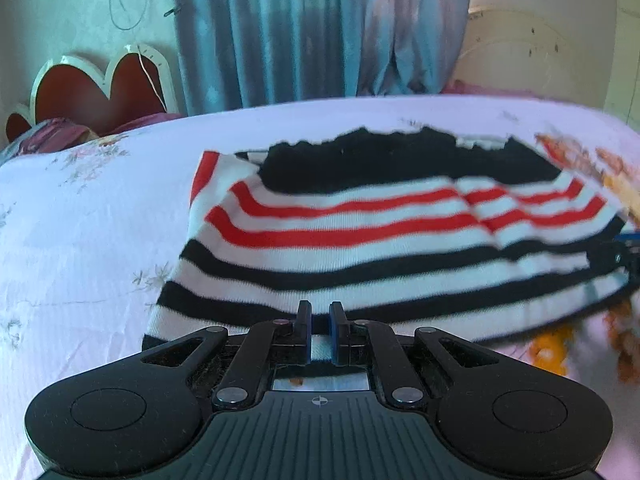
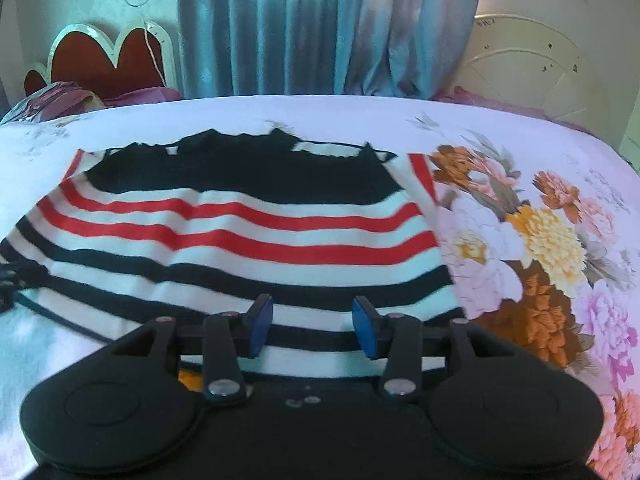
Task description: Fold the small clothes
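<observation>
A small striped knit garment (image 1: 360, 248), white with red and black stripes and a black upper part, lies spread on the bed. It also shows in the right wrist view (image 2: 240, 240). My left gripper (image 1: 320, 312) is at its near hem with the fingers almost together, and hem fabric shows in the narrow gap. My right gripper (image 2: 313, 312) is open over the near hem, with its blue pads (image 2: 366, 328) wide apart and nothing between them. The right gripper's tip (image 1: 624, 256) shows at the garment's right edge in the left wrist view.
The bed has a pale floral sheet (image 2: 540, 260) with big flowers to the right. Blue curtains (image 1: 312, 28) hang behind. A red heart-shaped headboard (image 1: 100, 88) stands at the back left. A cream bed frame (image 2: 532, 68) stands at the back right.
</observation>
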Demonstrator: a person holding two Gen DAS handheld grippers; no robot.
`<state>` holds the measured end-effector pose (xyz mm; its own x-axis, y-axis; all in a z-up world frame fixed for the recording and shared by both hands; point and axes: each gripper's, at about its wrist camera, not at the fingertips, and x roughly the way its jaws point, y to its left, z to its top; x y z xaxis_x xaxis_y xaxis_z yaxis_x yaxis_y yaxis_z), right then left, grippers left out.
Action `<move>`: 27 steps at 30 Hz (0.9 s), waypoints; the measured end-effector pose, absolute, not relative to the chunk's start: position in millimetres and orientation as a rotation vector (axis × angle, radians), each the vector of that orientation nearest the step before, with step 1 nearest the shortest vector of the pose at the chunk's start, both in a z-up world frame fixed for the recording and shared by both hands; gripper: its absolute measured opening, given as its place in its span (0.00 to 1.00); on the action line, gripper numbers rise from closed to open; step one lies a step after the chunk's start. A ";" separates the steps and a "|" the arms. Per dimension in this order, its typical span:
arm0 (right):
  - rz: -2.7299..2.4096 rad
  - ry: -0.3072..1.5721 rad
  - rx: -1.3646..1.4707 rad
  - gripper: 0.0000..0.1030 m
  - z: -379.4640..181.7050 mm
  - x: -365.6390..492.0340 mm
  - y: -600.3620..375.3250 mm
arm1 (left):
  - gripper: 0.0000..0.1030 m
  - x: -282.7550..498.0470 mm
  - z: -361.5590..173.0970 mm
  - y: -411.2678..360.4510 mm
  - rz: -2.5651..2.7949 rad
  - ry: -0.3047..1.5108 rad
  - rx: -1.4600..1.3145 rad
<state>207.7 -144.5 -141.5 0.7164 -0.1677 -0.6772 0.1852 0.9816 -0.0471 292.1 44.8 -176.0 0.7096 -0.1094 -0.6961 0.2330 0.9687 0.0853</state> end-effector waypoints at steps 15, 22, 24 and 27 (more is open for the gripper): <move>-0.160 0.771 0.079 0.53 -143.7 210.8 -153.6 | 0.09 305.6 -179.7 60.9 -0.127 0.865 0.023; -0.049 0.721 0.075 0.57 -121.3 230.1 -135.3 | 0.83 287.9 -157.6 77.8 -0.033 0.820 -0.084; -0.032 0.720 0.080 0.57 -120.8 235.0 -130.7 | 0.83 284.0 -154.0 85.3 -0.037 0.815 -0.102; -0.015 0.730 0.091 0.57 -124.9 241.4 -125.8 | 0.83 284.1 -160.1 100.0 -0.019 0.865 -0.180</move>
